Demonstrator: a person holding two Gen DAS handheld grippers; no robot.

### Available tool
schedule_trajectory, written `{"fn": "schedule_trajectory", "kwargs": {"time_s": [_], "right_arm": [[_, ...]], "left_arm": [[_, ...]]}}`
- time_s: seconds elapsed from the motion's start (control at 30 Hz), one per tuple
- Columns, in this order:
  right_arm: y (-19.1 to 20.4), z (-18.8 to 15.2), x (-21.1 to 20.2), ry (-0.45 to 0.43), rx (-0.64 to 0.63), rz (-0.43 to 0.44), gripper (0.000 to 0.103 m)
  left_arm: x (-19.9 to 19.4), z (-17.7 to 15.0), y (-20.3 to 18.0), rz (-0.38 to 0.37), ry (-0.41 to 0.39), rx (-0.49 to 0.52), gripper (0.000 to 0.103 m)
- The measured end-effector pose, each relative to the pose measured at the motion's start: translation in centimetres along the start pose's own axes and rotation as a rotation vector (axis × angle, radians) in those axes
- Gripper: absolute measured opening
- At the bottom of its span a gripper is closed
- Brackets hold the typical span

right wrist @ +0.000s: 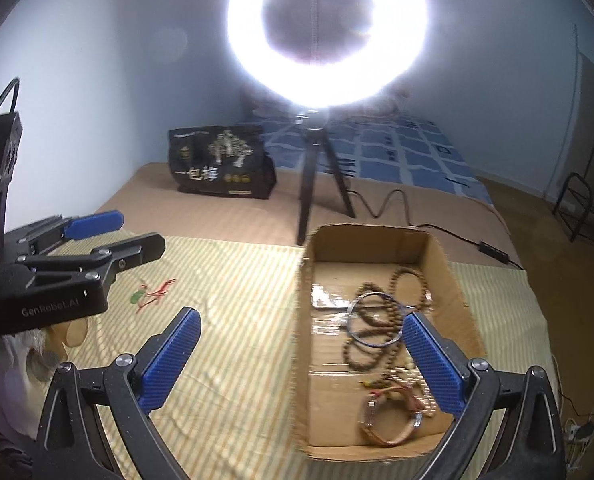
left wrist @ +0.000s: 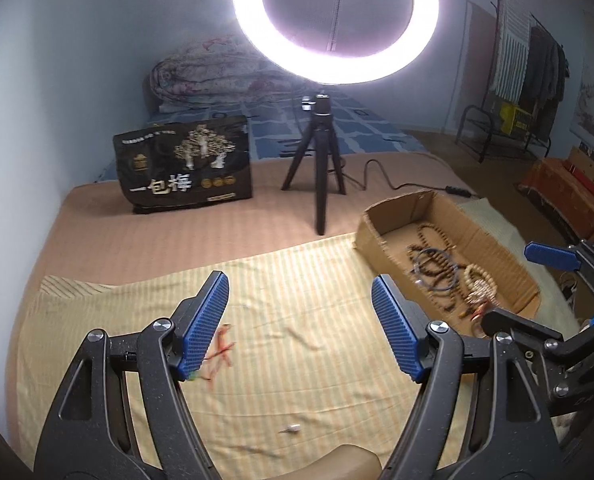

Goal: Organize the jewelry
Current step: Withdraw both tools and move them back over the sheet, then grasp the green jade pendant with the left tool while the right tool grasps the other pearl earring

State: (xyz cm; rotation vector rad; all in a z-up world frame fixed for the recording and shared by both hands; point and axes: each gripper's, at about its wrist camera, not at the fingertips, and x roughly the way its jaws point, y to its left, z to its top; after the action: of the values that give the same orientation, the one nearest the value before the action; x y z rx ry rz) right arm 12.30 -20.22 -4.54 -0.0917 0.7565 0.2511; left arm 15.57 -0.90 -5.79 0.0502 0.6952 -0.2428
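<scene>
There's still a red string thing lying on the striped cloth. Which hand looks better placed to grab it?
The left gripper, probably. Its open jaws hang over the striped cloth beside the red cord piece. The right gripper sits over the cardboard box, farther away.

Your left gripper (left wrist: 300, 322) has black speckled scissor-style arms with triangular cut-outs, round silver pivot screws, and two blue fingers (left wrist: 207, 322) with a fine ribbed grid on the pads. Your right gripper (right wrist: 301, 360) is the same build. Seen from the right wrist view, the left unit's black body carries the white lettering "GenRobot.AI" and a black cable looping off its top.
</scene>
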Motion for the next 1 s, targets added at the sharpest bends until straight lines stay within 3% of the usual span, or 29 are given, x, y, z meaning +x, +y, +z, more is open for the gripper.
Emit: {"fn": "schedule_trajectory", "kwargs": {"time_s": [0.1,0.37,0.57,0.73,0.8,1.0], "right_arm": [[1.6,-0.3,0.6,0.01,-0.025,0.015,0.102],[4.0,-1.2,2.9,0.079,-0.055,0.054,0.1],[6.7,-3.0,5.6,0.176,-0.065,0.137,0.081],[9.4,-5.2,7.7,0.256,-0.112,0.206,0.064],[10.0,-5.8,8.4,0.282,-0.118,0.228,0.055],[11.5,-6.6,9.9,0.313,-0.16,0.249,0.045]], "left_arm": [[0.1,-0.6,1.8,0.021,0.019,0.011,0.076],[1.5,-2.4,7.9,0.052,0.09,-0.072,0.076],[3.4,-4.2,10.8,0.035,0.146,-0.127,0.076],[5.5,-5.6,11.4,0.007,0.205,-0.133,0.063],[6.4,-6.4,11.2,-0.007,0.243,-0.126,0.052],[8.2,-7.7,10.3,-0.012,0.283,-0.086,0.045]]}}
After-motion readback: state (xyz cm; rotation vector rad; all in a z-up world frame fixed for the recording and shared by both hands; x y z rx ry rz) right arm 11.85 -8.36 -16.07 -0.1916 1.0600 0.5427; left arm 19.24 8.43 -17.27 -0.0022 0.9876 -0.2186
